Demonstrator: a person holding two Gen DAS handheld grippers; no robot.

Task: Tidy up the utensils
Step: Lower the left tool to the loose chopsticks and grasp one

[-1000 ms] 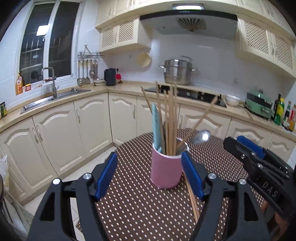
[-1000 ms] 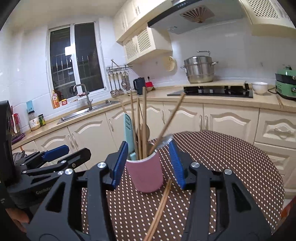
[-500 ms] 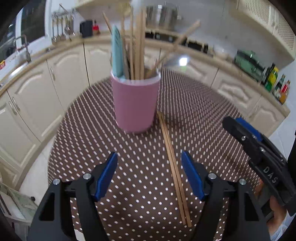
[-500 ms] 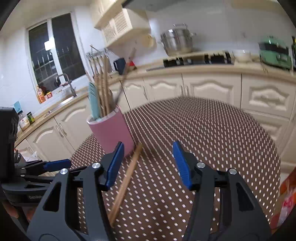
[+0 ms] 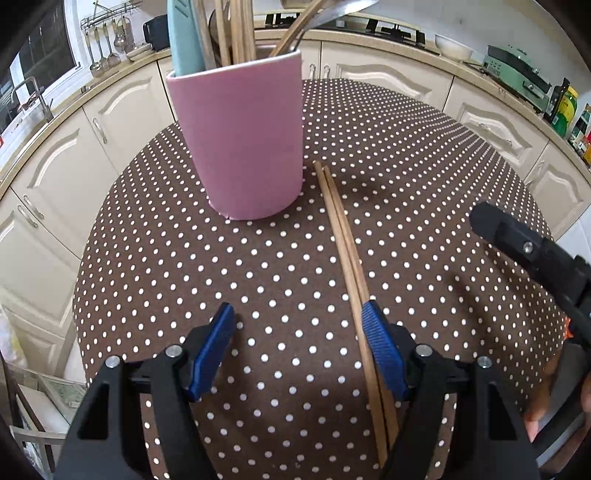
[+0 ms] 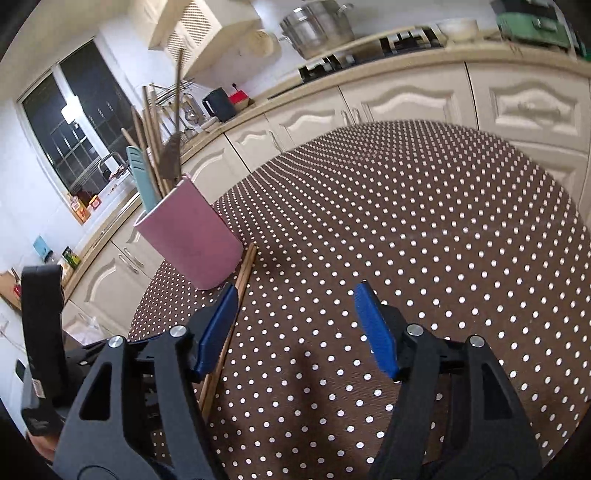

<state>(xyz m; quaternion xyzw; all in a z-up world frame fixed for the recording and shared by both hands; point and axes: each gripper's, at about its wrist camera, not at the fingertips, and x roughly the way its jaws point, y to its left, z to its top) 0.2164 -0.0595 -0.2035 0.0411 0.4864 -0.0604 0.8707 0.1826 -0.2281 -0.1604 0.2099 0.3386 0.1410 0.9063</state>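
Observation:
A pink cup (image 5: 240, 140) stands on the brown dotted table (image 5: 424, 206) and holds wooden chopsticks, a teal utensil (image 5: 183, 33) and a metal spoon. A loose pair of wooden chopsticks (image 5: 345, 243) lies flat to the right of the cup. My left gripper (image 5: 297, 350) is open and empty above the table, its right finger over the near part of the pair. My right gripper (image 6: 295, 328) is open and empty; the cup (image 6: 192, 243) and the pair (image 6: 238, 291) lie to its left, the pair passing under its left finger.
Cream kitchen cabinets (image 5: 384, 74) and a counter ring the table. A sink and window are at the left, a stove with a steel pot (image 6: 317, 26) at the back, and a green cooker and bottles (image 5: 561, 107) at the right. The table edge drops off at the left (image 5: 85, 258).
Both grippers have tilted down and come closer to the table. The loose chopsticks now run under my left gripper's right finger. Both stay open.

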